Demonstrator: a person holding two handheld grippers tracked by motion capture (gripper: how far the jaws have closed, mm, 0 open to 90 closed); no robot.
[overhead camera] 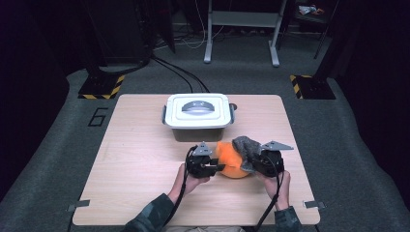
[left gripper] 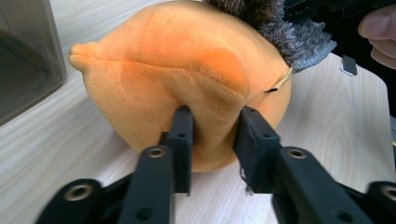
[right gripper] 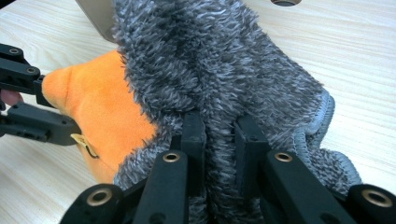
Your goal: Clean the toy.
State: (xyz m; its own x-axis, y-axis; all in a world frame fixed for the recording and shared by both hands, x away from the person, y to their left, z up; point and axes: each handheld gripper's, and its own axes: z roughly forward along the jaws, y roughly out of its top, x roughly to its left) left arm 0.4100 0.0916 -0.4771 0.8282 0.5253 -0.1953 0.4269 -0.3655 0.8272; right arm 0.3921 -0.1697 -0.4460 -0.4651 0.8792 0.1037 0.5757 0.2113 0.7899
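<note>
- Orange plush toy (overhead camera: 231,163) sits on the table (overhead camera: 140,159), near the front edge, between both grippers, in front of the lidded white box (overhead camera: 197,115).
- Grey fuzzy cloth (overhead camera: 245,147) is draped over the plush's right side, hanging toward the right gripper (overhead camera: 258,162).
- Left gripper (overhead camera: 212,166): jaws narrow, a fold of orange fabric (left gripper: 212,116) bulging between them; pads at the fabric, grip looks light.
- Right gripper: clamped tight on a ridge of the grey cloth (right gripper: 219,140).
- Handling, my read: both items light, soft and squashy; nothing fragile. Plush deforms, so pinch a seam or fold, not the round body. Cloth is best taken by its hemmed edge (right gripper: 327,116).
- Hard to tell: whether the cloth is attached to the plush or just lying on it; the small tan tag (left gripper: 279,83) is unreadable; the box's contents are hidden by its lid.
</note>
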